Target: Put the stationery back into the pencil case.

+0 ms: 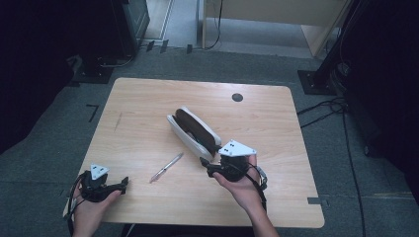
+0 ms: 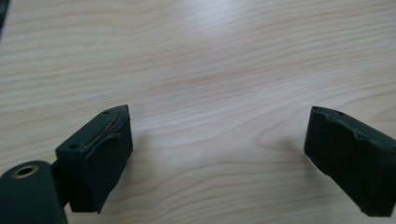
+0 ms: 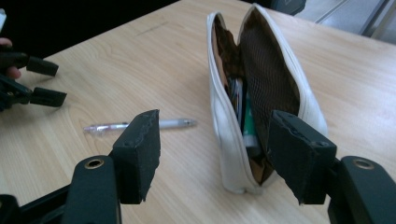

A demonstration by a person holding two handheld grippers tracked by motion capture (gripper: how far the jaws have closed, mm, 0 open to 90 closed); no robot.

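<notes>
A white pencil case [image 1: 195,131] with a brown lining lies unzipped and gaping in the middle of the wooden table [image 1: 148,108]. Pens stand inside the pencil case [image 3: 261,84], seen close up in the right gripper view. A clear pen [image 1: 166,167] lies loose on the wood to the left of the case's near end. My right gripper [image 1: 206,165] is open at that near end, its jaws [image 3: 215,119] spread about as wide as the case and not pressing it. The pen [image 3: 140,125] lies beyond its left jaw. My left gripper [image 1: 124,182] rests open near the front left corner, with bare wood between its jaws [image 2: 219,126].
A small black round plug [image 1: 237,97] sits in the tabletop at the back right. Dark stand bases [image 1: 316,81] and cables [image 1: 326,108] lie on the grey floor around the table. The left gripper [image 3: 42,81] also shows at the far left of the right gripper view.
</notes>
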